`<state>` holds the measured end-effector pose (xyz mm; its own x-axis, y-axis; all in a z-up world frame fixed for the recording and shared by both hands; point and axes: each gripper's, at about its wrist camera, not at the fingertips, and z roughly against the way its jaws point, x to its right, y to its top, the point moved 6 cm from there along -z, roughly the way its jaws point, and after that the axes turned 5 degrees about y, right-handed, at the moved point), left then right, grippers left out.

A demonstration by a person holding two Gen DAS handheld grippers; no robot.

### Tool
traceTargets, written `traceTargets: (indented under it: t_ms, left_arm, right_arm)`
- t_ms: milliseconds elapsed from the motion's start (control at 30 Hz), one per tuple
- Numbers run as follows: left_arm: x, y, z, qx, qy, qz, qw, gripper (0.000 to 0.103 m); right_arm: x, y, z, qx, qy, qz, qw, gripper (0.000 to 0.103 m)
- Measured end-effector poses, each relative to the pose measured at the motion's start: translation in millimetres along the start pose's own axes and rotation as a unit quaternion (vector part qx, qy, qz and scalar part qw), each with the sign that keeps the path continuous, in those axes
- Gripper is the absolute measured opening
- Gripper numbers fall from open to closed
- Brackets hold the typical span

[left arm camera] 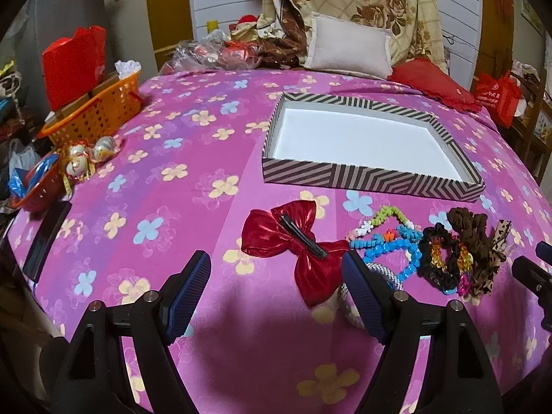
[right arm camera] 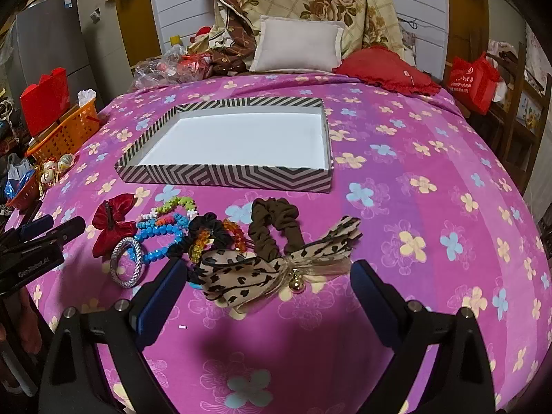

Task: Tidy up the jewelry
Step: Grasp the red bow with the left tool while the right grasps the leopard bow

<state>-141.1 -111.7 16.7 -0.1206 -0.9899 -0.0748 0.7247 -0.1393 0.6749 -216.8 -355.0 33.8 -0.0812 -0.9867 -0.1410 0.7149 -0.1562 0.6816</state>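
Nothing has yet been put away: the striped box (right arm camera: 224, 176) is seen bare inside, while the red bow (left arm camera: 296, 245), bead bracelets (right arm camera: 158, 238) and scrunchies (right arm camera: 272, 224) lie clustered just before it on the bedspread (right arm camera: 414, 207), and the left gripper (left arm camera: 276, 272) and right gripper (right arm camera: 265, 279) are held spread wide, grasping nothing.

My count on the bedspread: one box, seven accessories.

I see one striped box (right arm camera: 224, 174), one red bow clip (left arm camera: 293, 245), one silver bangle (right arm camera: 127, 267), two beaded bracelets, two scrunchies, one leopard-print bow (right arm camera: 248, 276), two pillows.
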Motion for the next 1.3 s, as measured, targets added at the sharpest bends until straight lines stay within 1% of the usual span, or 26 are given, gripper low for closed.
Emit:
traceTargets:
  t_ms: [200, 333, 467, 533, 633, 700, 800, 867, 900, 967, 1033, 1133, 1300]
  left_arm:
    - [-23.5, 0.0, -4.6, -0.021, -0.027, 0.007, 0.9994, 0.053]
    - [-35.9, -2.3, -9.9, -0.044, -0.045, 0.007, 0.998, 0.053]
    - [-45.4, 0.7, -18.8, -0.054, -0.054, 0.03, 0.9966, 0.051]
    - [-43.7, 4.3, -24.7, -0.059, -0.063, 0.037, 0.9955, 0.051]
    - [-35.0, 7.6, -36.0, -0.084, -0.076, 0.037, 0.9929, 0.051]
    - [-31.1, 9.8, -40.1, -0.088, -0.082, 0.045, 0.9918, 0.051]
    - [-23.5, 14.5, -43.9, -0.092, -0.088, 0.057, 0.9902, 0.051]
    - [-17.7, 18.3, -46.2, -0.091, -0.087, 0.06, 0.9903, 0.051]
    - [-15.2, 19.3, -48.6, -0.092, -0.084, 0.058, 0.9905, 0.051]
    - [-9.3, 20.6, -53.7, -0.098, -0.076, 0.049, 0.991, 0.051]
    - [-3.3, 21.4, -59.3, -0.101, -0.065, 0.037, 0.992, 0.051]
    - [-2.2, 20.5, -66.7, -0.106, -0.043, 0.026, 0.9931, 0.051]
    - [-6.2, 18.0, -73.9, -0.115, -0.036, 0.031, 0.9922, 0.051]
  right_arm:
    - [6.3, -0.4, 0.1, 0.002, 0.007, 0.0, 1.0, 0.098]
    - [6.5, -0.8, -1.2, 0.002, 0.016, 0.003, 1.0, 0.098]
    - [2.0, -1.1, -5.1, 0.001, 0.027, 0.009, 1.0, 0.098]
    - [0.2, -1.3, -8.0, -0.002, 0.031, 0.01, 0.999, 0.097]
    - [-0.6, -0.7, -10.2, -0.004, 0.035, 0.012, 0.999, 0.097]
    - [-1.4, 1.0, -11.0, -0.005, 0.037, 0.016, 0.999, 0.096]
    - [3.2, 5.2, -9.8, -0.001, 0.026, 0.026, 0.999, 0.096]
    - [10.9, 8.0, -10.3, -0.002, 0.025, 0.023, 0.999, 0.092]
    - [14.8, 9.1, -11.2, -0.004, 0.023, 0.021, 1.0, 0.088]
    - [23.8, 11.9, -14.5, -0.01, 0.016, 0.015, 1.0, 0.082]
    - [28.7, 16.3, -18.3, -0.016, 0.019, 0.011, 1.0, 0.077]
    - [30.0, 27.7, -28.1, -0.027, 0.024, 0.019, 0.999, 0.077]
    - [19.6, 35.6, -54.4, -0.06, 0.026, 0.057, 0.996, 0.077]
